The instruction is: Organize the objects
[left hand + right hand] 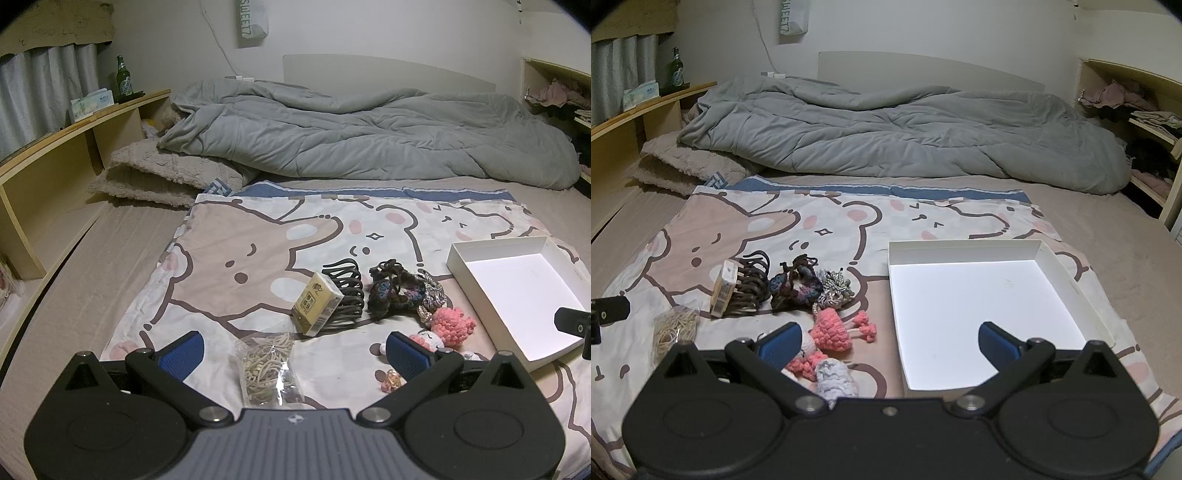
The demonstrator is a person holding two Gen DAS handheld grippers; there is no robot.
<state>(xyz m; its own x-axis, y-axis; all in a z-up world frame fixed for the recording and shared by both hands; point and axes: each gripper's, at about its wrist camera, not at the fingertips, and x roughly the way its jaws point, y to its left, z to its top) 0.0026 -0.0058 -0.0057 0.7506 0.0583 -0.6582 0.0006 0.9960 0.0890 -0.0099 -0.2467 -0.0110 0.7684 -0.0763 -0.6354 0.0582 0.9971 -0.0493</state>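
Note:
A white shallow box [982, 306] lies on a bear-print cloth [849, 229]; it also shows in the left wrist view [517, 291]. Left of it lie a yellow packet [317, 308], a black hair claw [345, 291], a dark crochet piece [393, 291], pink crochet toys [833, 330] and a clear bag of rubber bands [266, 363]. My left gripper [295, 350] is open above the rubber-band bag. My right gripper [886, 345] is open and empty, over the box's near left corner and the pink toys.
A rumpled grey duvet [905, 133] and a beige fleece blanket [162, 173] lie across the far bed. Wooden shelves [55, 162] run along the left with a green bottle [123, 79] and tissue box; shelves with clothes [1137, 110] stand at the right.

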